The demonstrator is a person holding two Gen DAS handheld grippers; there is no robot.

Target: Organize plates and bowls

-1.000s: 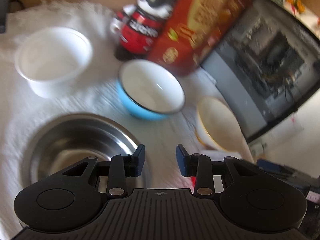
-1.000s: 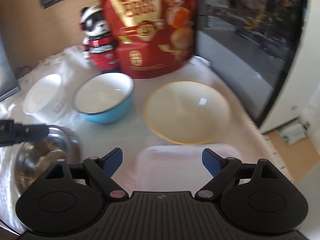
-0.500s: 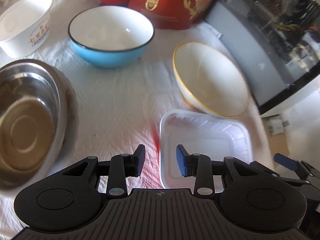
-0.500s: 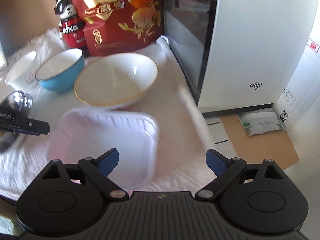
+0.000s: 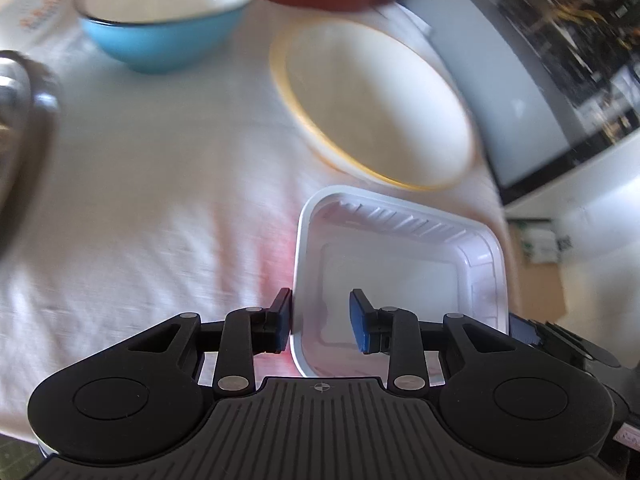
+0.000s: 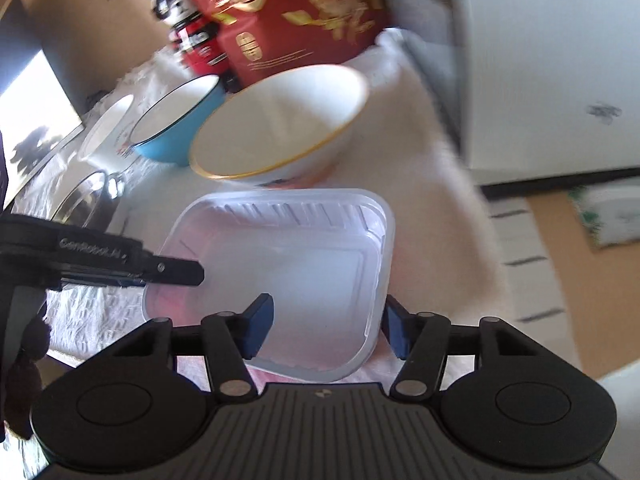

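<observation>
Left tool (image 5: 320, 316) straddles the near-left rim of the empty white tray (image 5: 400, 256) at lower centre, jaws closing, pads apart. Right tool (image 6: 326, 326) closes across its right wall. Cream bowl (image 5: 372, 100) behind, empty.

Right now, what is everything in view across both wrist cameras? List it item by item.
plastic tray: 1, white, square, nearest the tools, on the cloth
gold-rimmed bowl: 1, cream, just behind the tray
blue bowl: 1, blue outside, white inside, left of the cream bowl
paper bowl: 1, white with print, beyond the blue bowl
steel bowl: 1, silver, far left
snack bag: 1, red, standing at the back
panda figure: 1, black, white and red, beside the bag
white appliance: 1, right side
cloth: 1, white, covers the table
left tool: straddles the tray's left rim
right tool: straddles the tray's right rim
</observation>
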